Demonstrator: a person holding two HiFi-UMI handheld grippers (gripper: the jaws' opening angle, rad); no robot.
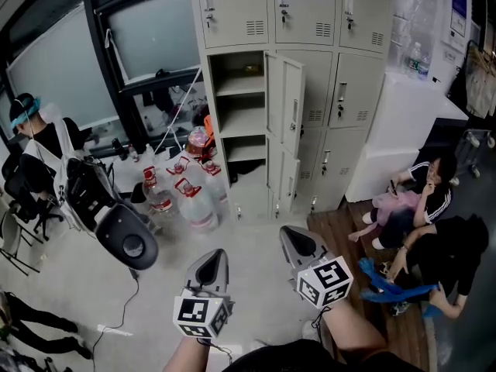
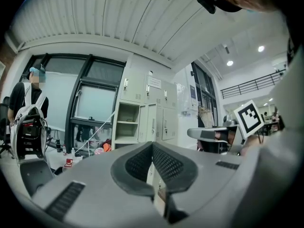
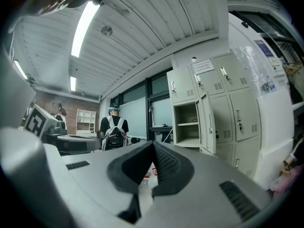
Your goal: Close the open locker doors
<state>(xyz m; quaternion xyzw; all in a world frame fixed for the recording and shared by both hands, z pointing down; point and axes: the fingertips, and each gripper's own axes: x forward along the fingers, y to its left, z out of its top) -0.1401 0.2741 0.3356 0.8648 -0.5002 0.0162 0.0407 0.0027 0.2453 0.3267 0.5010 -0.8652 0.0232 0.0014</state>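
The beige locker block stands across the room. Its left column has two doors swung open: an upper door and a lower door, with bare shelves behind them. Both grippers hang low in the head view, well short of the lockers. My left gripper is shut and empty, and so is my right gripper. The left gripper view shows its closed tips below the distant open locker. In the right gripper view the closed tips sit left of the open doors.
Several large water bottles stand on the floor left of the lockers. A dark office chair and a person with a backpack are at the left. Two people sit on the floor at the right, beside a white cabinet.
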